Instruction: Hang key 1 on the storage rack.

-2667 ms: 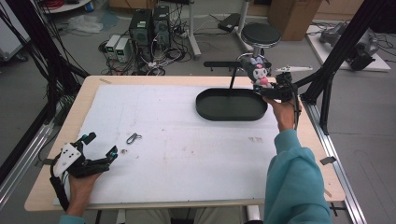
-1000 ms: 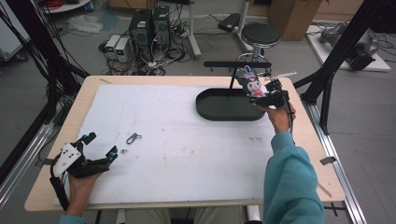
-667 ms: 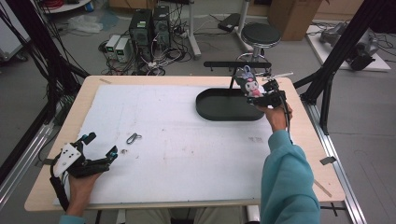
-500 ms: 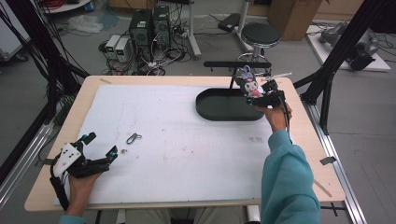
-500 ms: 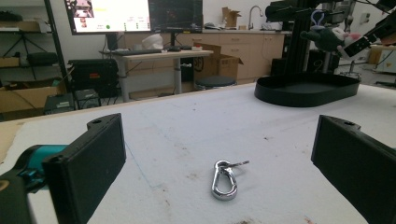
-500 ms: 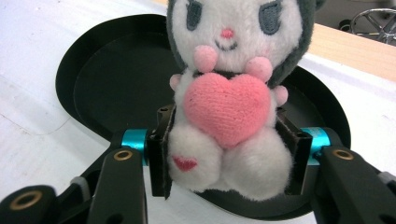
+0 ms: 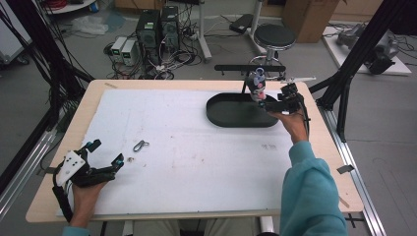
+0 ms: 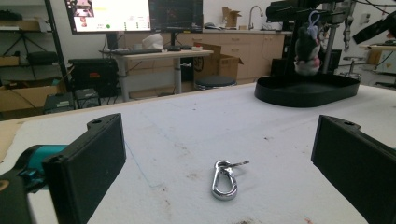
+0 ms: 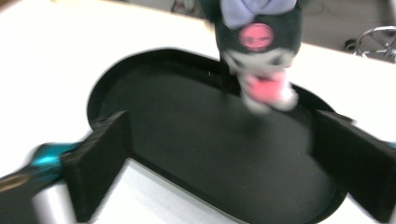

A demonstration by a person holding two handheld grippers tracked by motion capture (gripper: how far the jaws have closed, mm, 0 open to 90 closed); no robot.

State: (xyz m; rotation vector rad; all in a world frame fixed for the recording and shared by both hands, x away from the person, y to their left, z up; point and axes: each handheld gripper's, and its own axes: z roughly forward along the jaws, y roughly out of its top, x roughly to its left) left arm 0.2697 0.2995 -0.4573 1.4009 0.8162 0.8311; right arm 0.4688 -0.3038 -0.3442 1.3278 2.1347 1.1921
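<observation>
Figure: Plush toy hanging over the tray, right gripper just let go.

I see the plush toy hanging upright from the black stand, long axis vertical, over the far rim of the black tray. My right gripper sits just beside it, toward the table's right edge; its jaws have just been opening and stand spread, nothing between them. My left gripper, also spread, lies well apart, near a carabiner. The right hand is far nearer.
</observation>
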